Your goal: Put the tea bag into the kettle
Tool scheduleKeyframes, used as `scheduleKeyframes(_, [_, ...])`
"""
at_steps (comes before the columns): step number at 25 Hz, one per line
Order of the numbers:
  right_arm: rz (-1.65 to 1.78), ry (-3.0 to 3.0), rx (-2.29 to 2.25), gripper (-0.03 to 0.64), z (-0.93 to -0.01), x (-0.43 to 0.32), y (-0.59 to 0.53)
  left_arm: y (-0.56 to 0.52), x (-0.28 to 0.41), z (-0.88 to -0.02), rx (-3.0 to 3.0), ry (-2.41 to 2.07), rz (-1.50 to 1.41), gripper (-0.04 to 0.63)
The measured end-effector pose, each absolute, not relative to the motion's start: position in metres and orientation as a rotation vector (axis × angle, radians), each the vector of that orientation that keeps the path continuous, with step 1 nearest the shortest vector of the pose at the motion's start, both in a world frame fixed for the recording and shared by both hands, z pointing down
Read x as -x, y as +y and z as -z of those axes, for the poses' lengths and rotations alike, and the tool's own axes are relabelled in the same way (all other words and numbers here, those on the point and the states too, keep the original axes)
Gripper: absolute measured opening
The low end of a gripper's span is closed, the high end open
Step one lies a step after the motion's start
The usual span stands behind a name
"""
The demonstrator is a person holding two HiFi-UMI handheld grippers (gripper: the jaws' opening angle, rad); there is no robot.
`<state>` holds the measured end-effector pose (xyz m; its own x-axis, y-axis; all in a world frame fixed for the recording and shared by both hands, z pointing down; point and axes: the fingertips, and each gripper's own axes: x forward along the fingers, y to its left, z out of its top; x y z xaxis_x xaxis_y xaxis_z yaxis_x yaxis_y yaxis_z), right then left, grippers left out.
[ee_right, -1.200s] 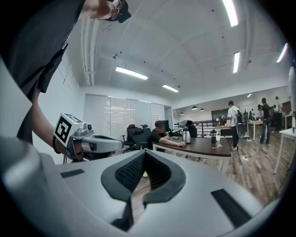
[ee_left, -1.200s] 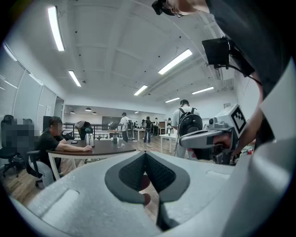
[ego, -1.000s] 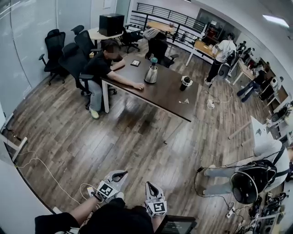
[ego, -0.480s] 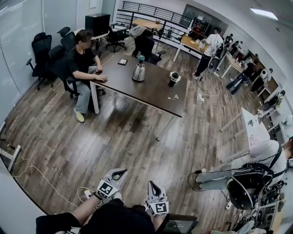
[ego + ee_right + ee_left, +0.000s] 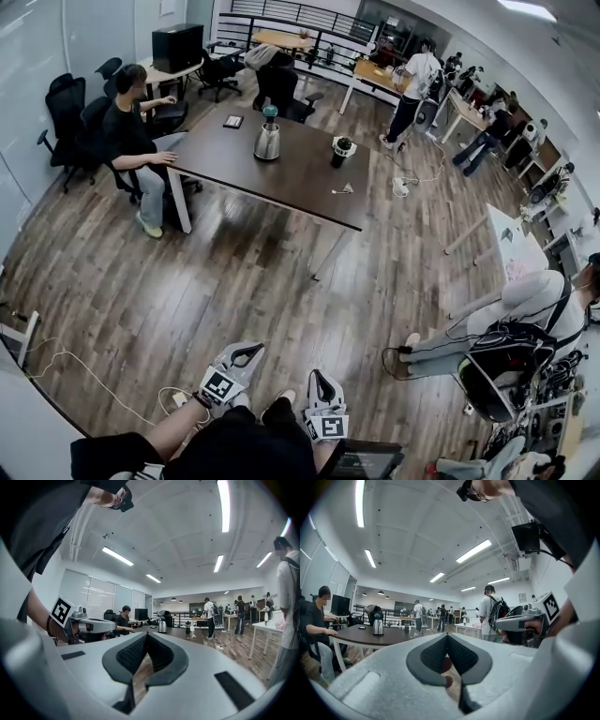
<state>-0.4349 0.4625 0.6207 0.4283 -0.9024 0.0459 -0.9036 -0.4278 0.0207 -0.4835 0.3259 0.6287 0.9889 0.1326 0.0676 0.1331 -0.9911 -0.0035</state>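
Looking steeply down on an office with a wood floor (image 5: 234, 272). At the near edge, held low and side by side: the left gripper (image 5: 246, 354) and the right gripper (image 5: 320, 384), each topped by a marker cube, both pointing toward the far side. With the left jaws closed together at the tips, gripping nothing; through the slit behind the tips, only floor. With the right jaws likewise pressed tip to tip and empty.

Well apart from both, far across the floor: a dark table (image 5: 234, 159). Upright toward its far side, a steel kettle (image 5: 268, 142) with a teal knob on top. Just right of the kettle, a black cup (image 5: 341, 151). Close to the table's near right edge, lying flat, the small white tea bag (image 5: 343, 189), apart from kettle and cup alike. On the table, left of the kettle, a small dark flat device (image 5: 232, 121). At the table's left end, a seated person (image 5: 127, 131) in black, one hand resting on the tabletop. At the near right, a standing person in a grey top (image 5: 539, 298) wearing a black backpack.
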Motion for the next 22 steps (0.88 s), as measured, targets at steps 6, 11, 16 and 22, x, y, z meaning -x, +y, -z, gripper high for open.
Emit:
scheduleKeyframes(6, [-0.048, -1.693, -2.568, 0.006, -0.623, 0.405, 0.471, 0.334, 0.455, -0.628, 3.099, -0.208, 0.166, -0.008])
scheduleKeyframes(11, [-0.046, -1.71, -2.574, 0.008, -0.63, 0.371, 0.477, 0.355, 0.431, -0.629, 3.084, -0.249, 0.209, -0.008])
scheduleKeyframes(16, [-0.031, -1.729, -2.581, 0.006, -0.634, 0.328, 0.479, 0.359, 0.392, -0.62, 3.077, -0.224, 0.232, -0.008])
scheduleKeyframes(22, [-0.083, -1.744, -2.59, 0.006, -0.65, 0.289, 0.503, 0.359, 0.354, -0.612, 3.085, -0.114, 0.218, -0.008])
